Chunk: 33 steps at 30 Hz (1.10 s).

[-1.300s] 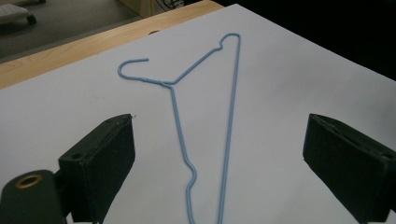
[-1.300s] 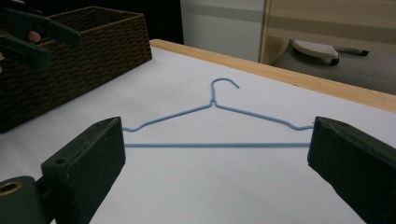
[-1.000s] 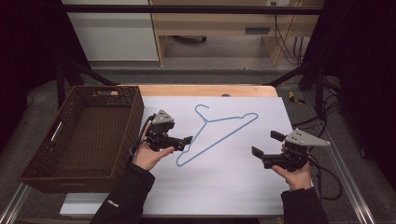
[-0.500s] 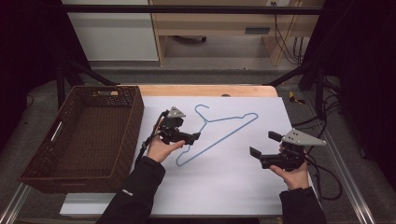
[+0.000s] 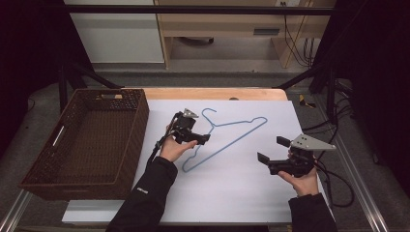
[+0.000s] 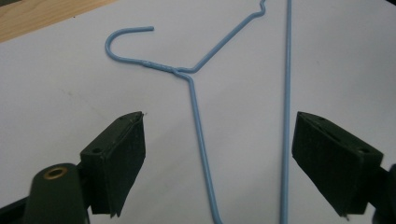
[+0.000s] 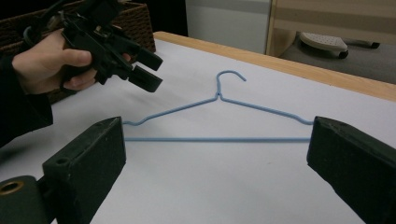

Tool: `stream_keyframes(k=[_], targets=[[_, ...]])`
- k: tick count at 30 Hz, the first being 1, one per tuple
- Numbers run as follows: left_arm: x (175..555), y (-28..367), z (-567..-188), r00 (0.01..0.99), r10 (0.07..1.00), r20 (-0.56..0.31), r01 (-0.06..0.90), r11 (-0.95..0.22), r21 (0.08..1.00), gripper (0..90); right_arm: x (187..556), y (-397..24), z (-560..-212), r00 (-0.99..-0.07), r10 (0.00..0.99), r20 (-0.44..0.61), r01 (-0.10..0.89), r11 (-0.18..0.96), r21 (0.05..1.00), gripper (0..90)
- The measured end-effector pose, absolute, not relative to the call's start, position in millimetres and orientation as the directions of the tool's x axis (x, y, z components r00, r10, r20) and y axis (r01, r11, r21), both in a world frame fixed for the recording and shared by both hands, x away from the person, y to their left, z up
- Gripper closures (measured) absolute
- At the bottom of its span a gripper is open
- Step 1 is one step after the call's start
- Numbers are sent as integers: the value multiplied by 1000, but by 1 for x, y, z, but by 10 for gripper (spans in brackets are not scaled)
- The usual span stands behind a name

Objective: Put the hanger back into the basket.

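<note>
A blue wire hanger (image 5: 227, 142) lies flat on the white sheet (image 5: 227, 193), hook toward the far edge. My left gripper (image 5: 204, 139) hovers low over the hanger's left arm, just below the neck. In the left gripper view the hanger (image 6: 198, 116) has its slanted arm running between the two jaws of the left gripper (image 6: 219, 126). The pads do not touch the wire, though the jaws have just been closing a little. To the right of the hanger my right gripper (image 5: 270, 149) is held open, facing the hanger (image 7: 215, 139), with nothing between its jaws.
A dark brown wicker basket (image 5: 138, 130) stands at the left edge of the sheet, close to the left forearm. A strip of wooden tabletop (image 5: 217, 93) shows beyond the sheet. Cables trail from the right gripper off the table's right side.
The left hand has carried its gripper rightward and lower, from beside the basket to over the hanger's left arm. The right hand and the hanger have stayed put.
</note>
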<state>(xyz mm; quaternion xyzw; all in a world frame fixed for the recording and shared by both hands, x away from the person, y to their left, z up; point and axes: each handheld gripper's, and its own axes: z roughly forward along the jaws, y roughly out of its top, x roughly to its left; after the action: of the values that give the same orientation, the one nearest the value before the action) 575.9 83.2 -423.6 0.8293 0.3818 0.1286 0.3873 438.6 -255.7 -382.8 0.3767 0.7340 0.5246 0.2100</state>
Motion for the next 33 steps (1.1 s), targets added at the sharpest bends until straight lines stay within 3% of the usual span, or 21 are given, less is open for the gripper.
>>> stream_keyframes(k=[15,26,33], targets=[[596,65,-456,674,738,-36,563,-481,672,306,441,-255,-386,-628,773,90,344,172,923,49],[600,64,-464,665,746,-25,580,-495,647,522,442,-255,-387,-630,772,90,343,172,924,49],[596,57,-469,668,744,12,559,-513,652,594,441,-254,-387,-628,773,90,344,172,923,50]])
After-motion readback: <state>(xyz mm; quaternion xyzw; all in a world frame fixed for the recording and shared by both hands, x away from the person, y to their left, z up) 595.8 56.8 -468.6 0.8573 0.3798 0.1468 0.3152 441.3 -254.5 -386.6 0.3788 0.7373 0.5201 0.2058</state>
